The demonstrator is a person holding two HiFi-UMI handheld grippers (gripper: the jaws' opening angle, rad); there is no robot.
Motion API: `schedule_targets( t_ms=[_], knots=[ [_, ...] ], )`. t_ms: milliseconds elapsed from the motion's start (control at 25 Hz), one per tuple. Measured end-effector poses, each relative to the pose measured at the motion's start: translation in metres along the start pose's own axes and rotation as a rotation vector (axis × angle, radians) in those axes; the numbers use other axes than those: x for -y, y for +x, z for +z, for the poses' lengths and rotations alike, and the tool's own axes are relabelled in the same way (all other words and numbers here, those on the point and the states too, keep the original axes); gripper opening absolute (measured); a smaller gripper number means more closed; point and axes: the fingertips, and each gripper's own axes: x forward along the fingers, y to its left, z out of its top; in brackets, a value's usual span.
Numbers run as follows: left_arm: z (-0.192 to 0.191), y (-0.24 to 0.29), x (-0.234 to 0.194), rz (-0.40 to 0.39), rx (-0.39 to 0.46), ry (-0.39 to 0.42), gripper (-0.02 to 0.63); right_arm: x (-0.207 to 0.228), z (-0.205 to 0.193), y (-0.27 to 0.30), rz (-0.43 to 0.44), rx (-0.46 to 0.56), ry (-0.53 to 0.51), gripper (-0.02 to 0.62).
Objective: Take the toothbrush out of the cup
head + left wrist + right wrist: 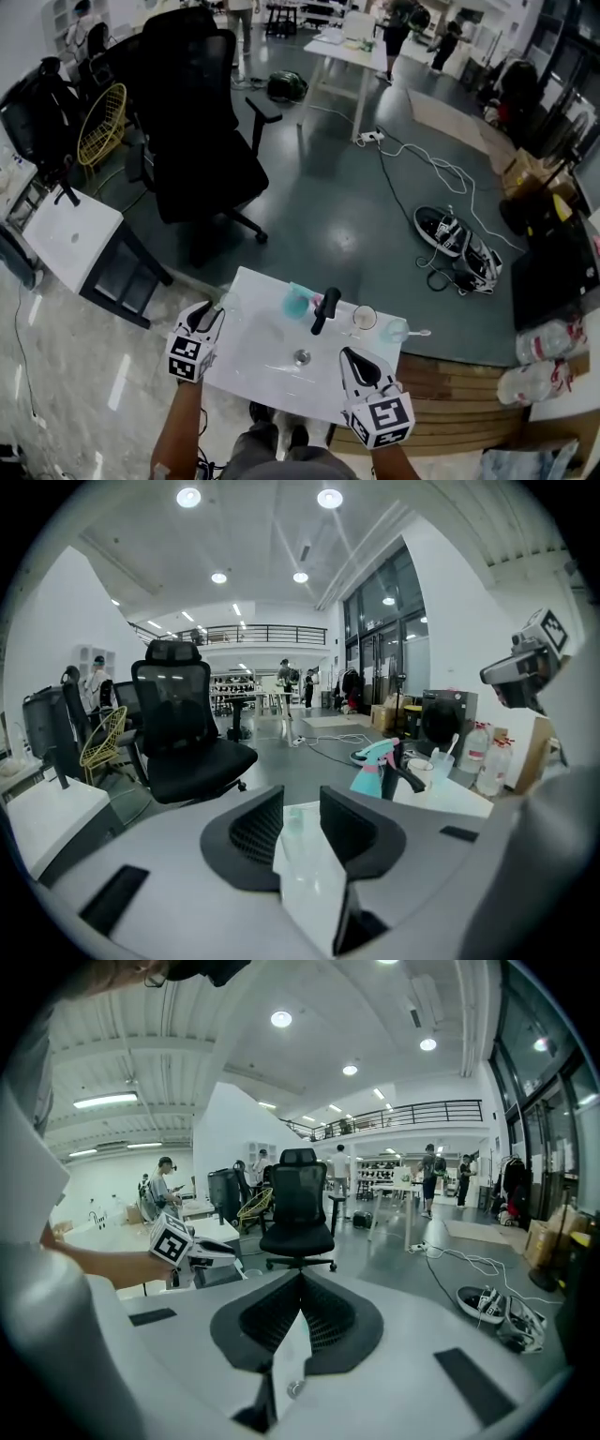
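Observation:
A clear cup (397, 330) stands at the right end of the small white basin top (251, 305), with a white toothbrush (419, 332) leaning out of it. In the left gripper view the cup (442, 764) and the toothbrush (452, 746) show at the far right. My left gripper (210, 314) hovers at the basin's left end, open with nothing between its jaws (301, 803). My right gripper (350, 355) is over the front edge, shut and empty (300, 1283), a little short of the cup.
A teal spray bottle (297, 302), a black faucet (325, 309) and a second glass (364, 318) stand along the basin's back, with a drain (302, 356) in front. A black office chair (202, 141), a white side table (70, 239) and floor cables (422, 164) lie beyond.

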Motion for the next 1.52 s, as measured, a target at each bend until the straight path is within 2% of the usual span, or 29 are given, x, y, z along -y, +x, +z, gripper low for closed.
schedule_targets(
  t_ms=[320, 520, 1520],
  knots=[
    [-0.019, 0.022, -0.005, -0.024, -0.026, -0.013, 0.098, 0.005, -0.010, 0.017, -0.025, -0.028, 0.017, 0.012],
    [-0.018, 0.020, -0.008, -0.010, -0.009, -0.014, 0.057, 0.007, -0.013, 0.022, -0.027, -0.030, 0.024, 0.011],
    [0.068, -0.033, 0.017, 0.041, 0.212, 0.033, 0.051, 0.017, -0.023, -0.013, -0.017, -0.011, 0.029, 0.011]
  ],
)
